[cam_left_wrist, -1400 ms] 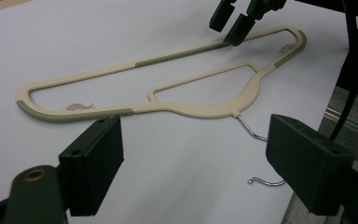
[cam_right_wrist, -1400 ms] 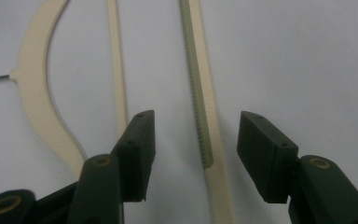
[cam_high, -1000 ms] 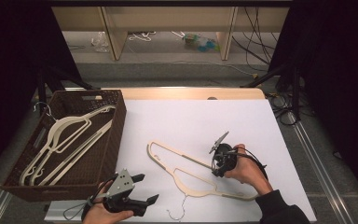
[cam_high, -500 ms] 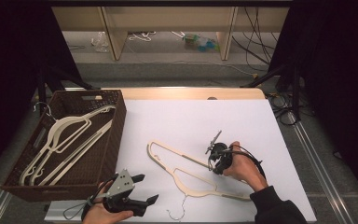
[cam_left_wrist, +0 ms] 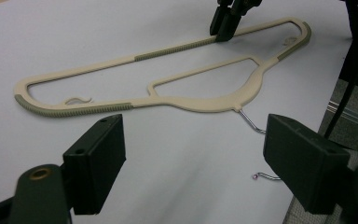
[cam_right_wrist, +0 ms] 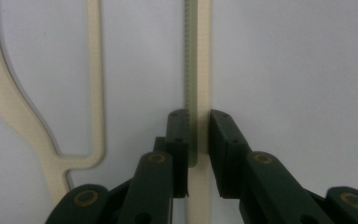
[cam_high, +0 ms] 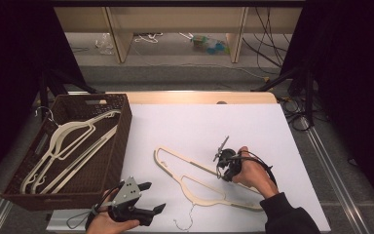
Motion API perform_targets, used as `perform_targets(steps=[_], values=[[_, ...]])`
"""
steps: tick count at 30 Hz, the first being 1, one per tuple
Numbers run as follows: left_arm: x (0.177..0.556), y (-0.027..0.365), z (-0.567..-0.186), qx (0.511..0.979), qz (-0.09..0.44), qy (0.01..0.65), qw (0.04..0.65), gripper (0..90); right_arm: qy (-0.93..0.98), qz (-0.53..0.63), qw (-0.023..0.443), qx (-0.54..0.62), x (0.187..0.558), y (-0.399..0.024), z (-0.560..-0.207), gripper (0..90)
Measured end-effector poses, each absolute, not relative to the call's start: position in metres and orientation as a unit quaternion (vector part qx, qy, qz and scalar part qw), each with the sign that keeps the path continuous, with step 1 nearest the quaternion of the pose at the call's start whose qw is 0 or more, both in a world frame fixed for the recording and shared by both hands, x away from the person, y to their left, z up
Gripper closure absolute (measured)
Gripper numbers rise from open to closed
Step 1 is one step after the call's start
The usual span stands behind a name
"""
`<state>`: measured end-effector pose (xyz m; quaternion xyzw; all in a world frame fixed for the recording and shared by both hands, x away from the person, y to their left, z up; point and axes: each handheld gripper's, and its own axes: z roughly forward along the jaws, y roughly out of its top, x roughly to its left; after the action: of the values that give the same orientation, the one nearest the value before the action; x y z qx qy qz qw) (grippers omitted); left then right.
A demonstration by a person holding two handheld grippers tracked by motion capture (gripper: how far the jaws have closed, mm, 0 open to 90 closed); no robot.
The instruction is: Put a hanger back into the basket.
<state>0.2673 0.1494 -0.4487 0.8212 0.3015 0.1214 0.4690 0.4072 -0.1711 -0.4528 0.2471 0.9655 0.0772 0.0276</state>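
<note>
A cream plastic hanger [cam_high: 195,183] lies flat on the white table top, its wire hook [cam_high: 185,222] towards the front edge. My right gripper [cam_high: 223,169] points down on the hanger's long straight bar. In the right gripper view the jaws [cam_right_wrist: 198,116] have just been closing and now press on both sides of the ribbed bar [cam_right_wrist: 198,56]. My left gripper [cam_high: 152,197] rests near the front edge, left of the hanger, jaws wide open with nothing between them [cam_left_wrist: 196,135]. The left gripper view has the whole hanger [cam_left_wrist: 205,100] ahead and the right gripper [cam_left_wrist: 223,28] on its far bar.
A dark woven basket [cam_high: 121,141] stands at the table's left side with several cream hangers [cam_high: 73,141] inside. Shelving and loose cables lie beyond the table's far edge. Black stands flank the table.
The right gripper's jaws have narrowed onto the hanger's bar, and the hand has settled slightly lower on it. The left gripper and the hanger have stayed put.
</note>
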Motion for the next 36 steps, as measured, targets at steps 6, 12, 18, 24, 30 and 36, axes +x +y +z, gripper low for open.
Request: perform_targets(steps=[6, 12, 18, 24, 30, 36], values=[[0.276, 0.147, -0.453, 0.837, 0.137, 0.284, 0.448, 21.5, 0.969, 0.078, 0.036, 0.232, 0.406, -0.170, -0.450, 78.5], [0.291, 0.136, -0.463, 0.848, 0.146, 0.265, 0.435, 21.9, 0.971, 0.078, 0.042, 0.221, 0.403, -0.169, -0.444, 78.5], [0.307, 0.123, -0.471, 0.870, 0.148, 0.231, 0.410, 23.5, 0.972, 0.077, 0.041, 0.218, 0.403, -0.169, -0.438, 78.6], [0.313, 0.107, -0.481, 0.881, 0.154, 0.202, 0.398, 24.9, 0.973, 0.078, 0.044, 0.213, 0.404, -0.168, -0.429, 78.6], [0.312, 0.091, -0.486, 0.890, 0.158, 0.175, 0.391, 25.6, 0.974, 0.083, 0.043, 0.208, 0.406, -0.169, -0.419, 78.6], [0.312, 0.077, -0.492, 0.895, 0.160, 0.160, 0.385, 27.3, 0.974, 0.087, 0.045, 0.205, 0.407, -0.171, -0.414, 78.7]])
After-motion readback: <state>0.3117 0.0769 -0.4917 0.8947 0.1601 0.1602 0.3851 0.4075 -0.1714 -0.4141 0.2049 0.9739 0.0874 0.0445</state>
